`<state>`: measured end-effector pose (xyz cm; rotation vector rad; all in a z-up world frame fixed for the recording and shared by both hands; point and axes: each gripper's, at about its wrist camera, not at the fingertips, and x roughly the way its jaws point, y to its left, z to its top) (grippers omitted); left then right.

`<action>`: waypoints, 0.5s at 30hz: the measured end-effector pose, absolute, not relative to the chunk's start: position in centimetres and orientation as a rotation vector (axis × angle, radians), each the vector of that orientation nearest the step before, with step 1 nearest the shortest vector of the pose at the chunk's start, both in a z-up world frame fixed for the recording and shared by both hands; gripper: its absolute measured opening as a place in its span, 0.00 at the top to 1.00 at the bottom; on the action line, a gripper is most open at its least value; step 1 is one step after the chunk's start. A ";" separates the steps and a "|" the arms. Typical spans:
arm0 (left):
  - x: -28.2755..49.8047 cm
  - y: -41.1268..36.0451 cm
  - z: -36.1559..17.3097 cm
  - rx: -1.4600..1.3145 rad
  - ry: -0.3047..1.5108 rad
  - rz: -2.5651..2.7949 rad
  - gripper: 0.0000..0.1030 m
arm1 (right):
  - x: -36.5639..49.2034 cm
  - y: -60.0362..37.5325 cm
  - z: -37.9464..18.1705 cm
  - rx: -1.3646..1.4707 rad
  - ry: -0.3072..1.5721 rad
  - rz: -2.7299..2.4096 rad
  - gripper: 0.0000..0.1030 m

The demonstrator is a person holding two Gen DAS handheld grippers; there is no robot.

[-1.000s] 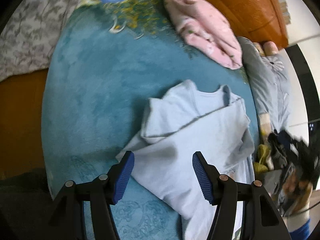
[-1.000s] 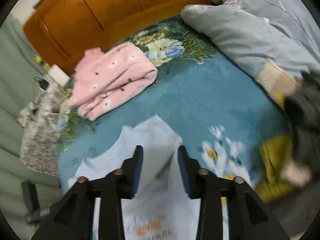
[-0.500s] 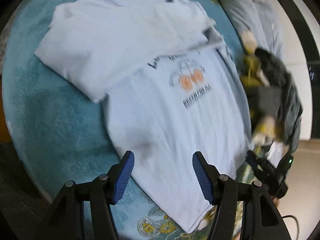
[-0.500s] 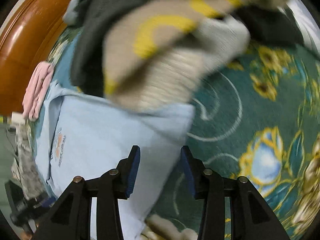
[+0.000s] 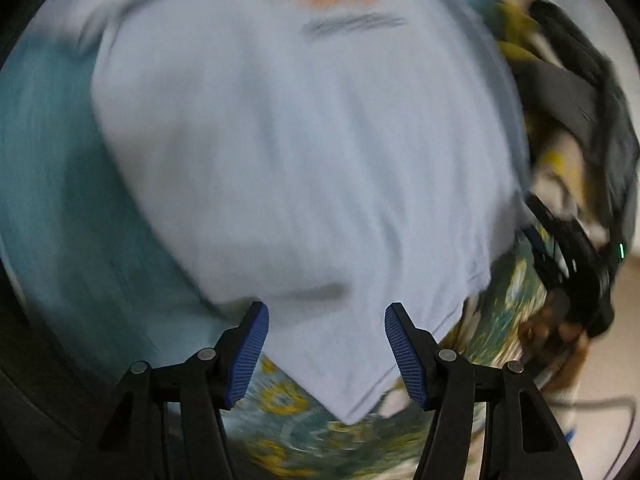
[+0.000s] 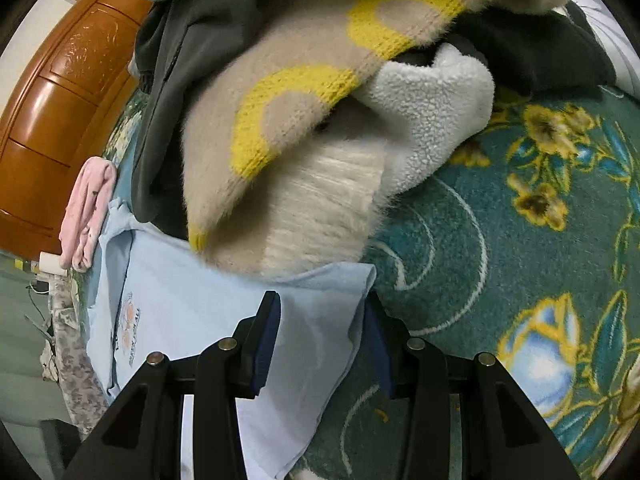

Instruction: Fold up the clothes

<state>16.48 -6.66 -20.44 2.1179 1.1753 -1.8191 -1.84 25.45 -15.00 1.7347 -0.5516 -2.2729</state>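
Observation:
A light blue T-shirt (image 5: 304,152) with an orange print lies spread on the teal floral blanket (image 5: 60,184). My left gripper (image 5: 326,340) is open over the shirt's near hem corner, one blue pad on each side. In the right wrist view the same shirt (image 6: 192,304) shows its other hem corner between the open jaws of my right gripper (image 6: 320,340). The left view is blurred by motion.
A heap of clothes, a beige sweater with yellow rings (image 6: 304,92), white fleece (image 6: 436,108) and dark grey garments (image 6: 168,80), lies on the shirt's far edge. A folded pink garment (image 6: 86,216) sits by the wooden headboard (image 6: 60,92). The other gripper and hand show in the left view (image 5: 568,280).
Both grippers swept down from the shirt's collar end to its hem. Each now straddles a hem corner. Both stay open.

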 end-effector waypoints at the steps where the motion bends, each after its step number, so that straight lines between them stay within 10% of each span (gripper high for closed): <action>1: 16.9 -6.7 -20.8 2.089 1.201 -1.775 0.37 | -1.9 25.4 -15.0 1.726 -0.550 -2.270 0.58; 15: 20.5 -4.6 -21.8 2.093 1.363 -1.544 0.37 | -4.9 25.1 -14.8 1.687 -0.434 -2.282 0.58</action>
